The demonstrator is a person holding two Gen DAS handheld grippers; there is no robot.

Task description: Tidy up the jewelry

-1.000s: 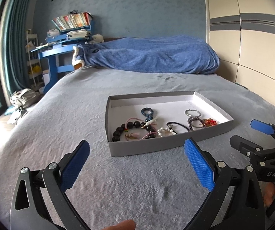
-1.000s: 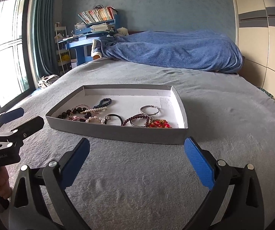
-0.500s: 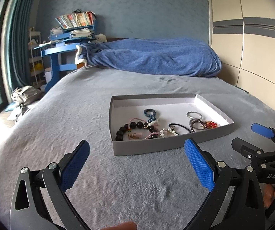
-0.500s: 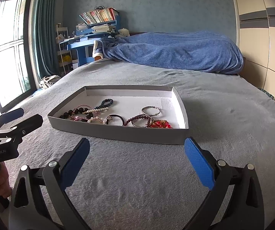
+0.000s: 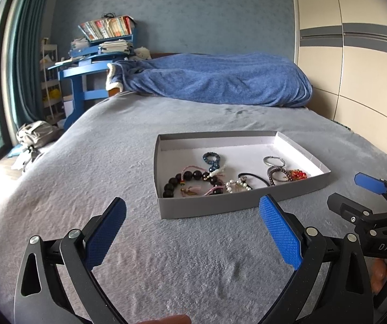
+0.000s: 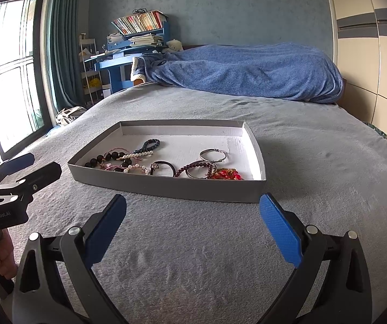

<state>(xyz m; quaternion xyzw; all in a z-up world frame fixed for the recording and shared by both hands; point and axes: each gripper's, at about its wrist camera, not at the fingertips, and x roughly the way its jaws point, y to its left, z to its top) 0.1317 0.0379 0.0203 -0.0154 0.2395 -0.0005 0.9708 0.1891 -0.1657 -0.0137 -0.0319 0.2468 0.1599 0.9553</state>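
Both grippers held apart over the bed, jewelry tray ahead of them.

The left gripper has its blue-padded fingers spread wide with nothing between them; the right gripper is spread the same way and is equally empty. The grey tray rests on the grey bed cover, ahead of both grippers and clear of their fingertips (ahead and to the right of the left gripper, ahead and slightly left of the right one). Inside the tray, toward the near wall, lie a black bead bracelet, a dark blue bead bracelet, a pearl strand, a black hair tie, silver rings and a red beaded piece. A blue blanket lies far ahead of both grippers, at the head of the bed.
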